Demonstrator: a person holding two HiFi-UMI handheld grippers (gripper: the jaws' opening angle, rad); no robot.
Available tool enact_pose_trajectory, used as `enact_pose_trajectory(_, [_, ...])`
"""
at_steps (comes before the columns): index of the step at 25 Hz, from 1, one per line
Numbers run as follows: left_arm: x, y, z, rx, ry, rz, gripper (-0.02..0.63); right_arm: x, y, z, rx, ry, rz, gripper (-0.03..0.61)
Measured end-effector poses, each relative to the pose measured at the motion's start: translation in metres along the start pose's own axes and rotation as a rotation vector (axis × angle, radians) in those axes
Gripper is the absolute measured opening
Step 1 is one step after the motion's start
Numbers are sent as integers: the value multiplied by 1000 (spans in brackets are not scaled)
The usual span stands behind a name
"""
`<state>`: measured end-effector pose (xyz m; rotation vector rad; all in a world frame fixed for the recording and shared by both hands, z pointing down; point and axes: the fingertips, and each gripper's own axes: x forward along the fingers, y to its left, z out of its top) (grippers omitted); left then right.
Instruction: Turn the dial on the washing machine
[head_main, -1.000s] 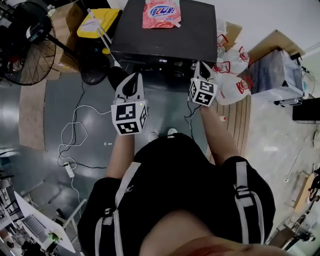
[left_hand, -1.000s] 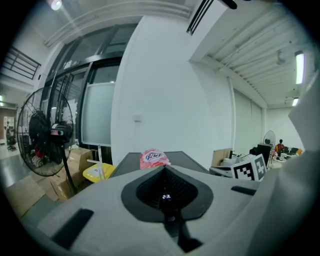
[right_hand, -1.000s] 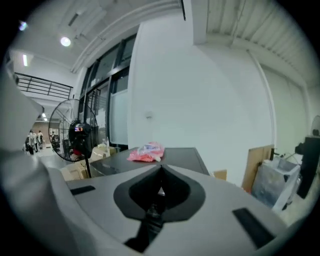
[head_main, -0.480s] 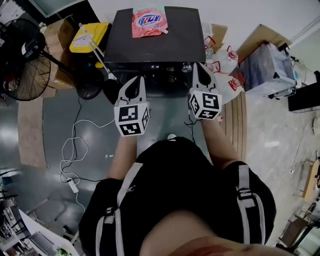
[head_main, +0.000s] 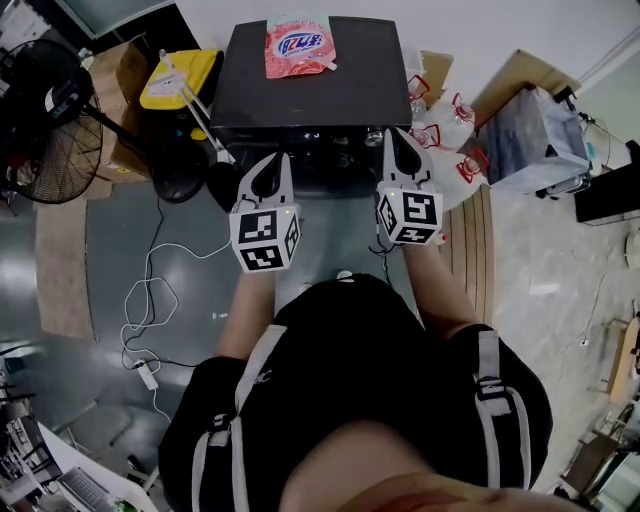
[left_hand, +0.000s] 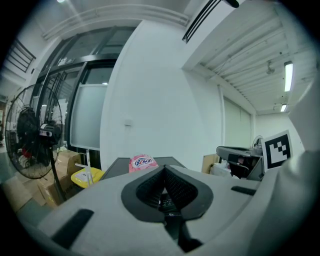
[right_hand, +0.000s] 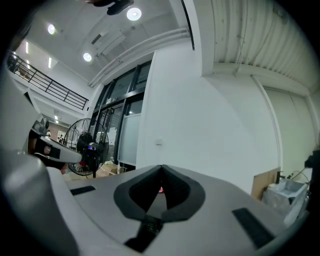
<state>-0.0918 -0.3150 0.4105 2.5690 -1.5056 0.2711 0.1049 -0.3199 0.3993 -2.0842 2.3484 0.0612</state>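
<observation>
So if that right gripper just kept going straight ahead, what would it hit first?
Most likely the washing machine: the right gripper points at the right end of its front panel, very close. Depth is hard to judge from above.

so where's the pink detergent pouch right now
In the head view the pink detergent pouch lies on the dark top of the washing machine, at its far edge by the wall.

No legible text. Pink pouch (head_main: 298, 45) atop the washing machine (head_main: 315, 95): blue printed logo, too small to read.
</observation>
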Motion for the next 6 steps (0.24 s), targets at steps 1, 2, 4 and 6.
enact_pose_trajectory(1, [0, 1, 0, 0, 0, 0, -6, 1, 0, 0, 2, -1, 1, 9])
enact_pose_trajectory(2, [1, 1, 0, -1, -1, -1, -6, 1, 0, 0, 8, -1, 3, 9])
enact_pose_trajectory(4, [2, 1, 1, -2, -1, -2, -6, 2, -1, 1, 30, -3, 8, 9])
enact_pose_trajectory(6, [3, 1, 1, -2, -1, -3, -6, 1, -2, 2, 52, -7, 14, 9])
